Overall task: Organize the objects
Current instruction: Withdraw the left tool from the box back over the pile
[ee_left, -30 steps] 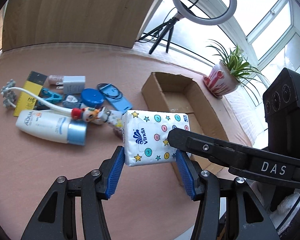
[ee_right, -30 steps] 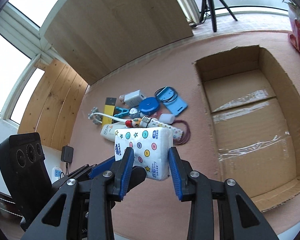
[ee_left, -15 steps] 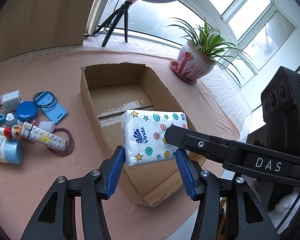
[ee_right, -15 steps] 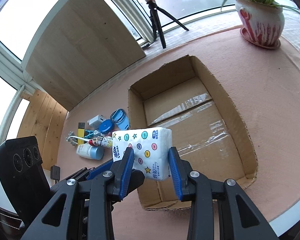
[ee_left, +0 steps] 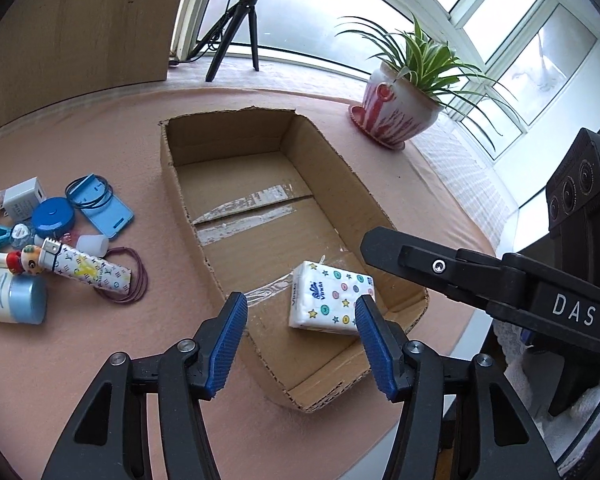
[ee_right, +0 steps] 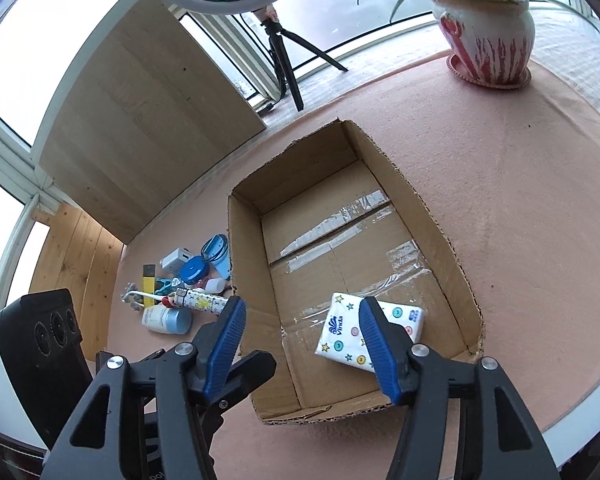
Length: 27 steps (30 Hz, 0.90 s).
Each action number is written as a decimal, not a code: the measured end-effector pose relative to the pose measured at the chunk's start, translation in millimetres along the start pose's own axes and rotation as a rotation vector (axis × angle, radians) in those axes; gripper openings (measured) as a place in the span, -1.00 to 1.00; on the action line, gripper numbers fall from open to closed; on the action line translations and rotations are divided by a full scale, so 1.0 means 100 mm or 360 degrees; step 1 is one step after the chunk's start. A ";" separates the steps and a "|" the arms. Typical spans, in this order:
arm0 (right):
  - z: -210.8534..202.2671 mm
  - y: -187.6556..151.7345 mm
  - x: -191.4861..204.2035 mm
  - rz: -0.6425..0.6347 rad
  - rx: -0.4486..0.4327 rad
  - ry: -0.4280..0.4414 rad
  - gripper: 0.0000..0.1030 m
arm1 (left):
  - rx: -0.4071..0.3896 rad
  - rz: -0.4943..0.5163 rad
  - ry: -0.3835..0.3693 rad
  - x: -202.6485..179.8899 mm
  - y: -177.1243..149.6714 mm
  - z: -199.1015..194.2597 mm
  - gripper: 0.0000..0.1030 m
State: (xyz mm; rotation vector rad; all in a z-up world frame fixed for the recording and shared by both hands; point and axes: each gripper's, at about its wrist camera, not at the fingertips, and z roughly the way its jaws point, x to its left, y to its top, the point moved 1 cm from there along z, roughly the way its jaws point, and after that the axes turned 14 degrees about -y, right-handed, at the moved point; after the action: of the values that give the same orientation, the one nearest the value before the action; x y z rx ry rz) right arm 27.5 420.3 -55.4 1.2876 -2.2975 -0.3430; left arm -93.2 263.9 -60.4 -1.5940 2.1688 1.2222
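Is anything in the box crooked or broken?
The tissue pack lies flat but skewed to the walls of the cardboard box. The box's cut rim is ragged, and the tape on its floor is peeling. Nothing is spilled.

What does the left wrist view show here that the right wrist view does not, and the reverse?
Only the left wrist view shows the hair ties beside the lighter, and the right tongs' "DAS" label. Only the right wrist view shows the yellow box and the white cable's end, cut off in the left. Both show the tissue pack lying in the near end of the box, the plant, the clutter left of the box, and open tongs: left, right.
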 end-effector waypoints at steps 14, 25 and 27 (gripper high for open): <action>0.31 0.02 1.03 -0.0373 0.0056 0.0121 0.07 | -0.0199 -0.0360 0.0239 0.86 -0.48 -1.02 0.26; 1.04 0.13 2.01 -0.0606 0.0271 0.0222 0.06 | -0.0404 -0.0622 0.0453 1.51 -1.07 -2.03 0.26; 1.16 0.15 2.17 -0.0637 0.0292 0.0201 0.05 | -0.0436 -0.0654 0.0473 1.57 -1.16 -2.16 0.26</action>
State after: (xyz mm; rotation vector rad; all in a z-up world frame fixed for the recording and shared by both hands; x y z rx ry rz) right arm -140.4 242.0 -85.9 1.8113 -1.9940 -0.1770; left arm 9.3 -8.5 -70.0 -2.3221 1.7346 1.2493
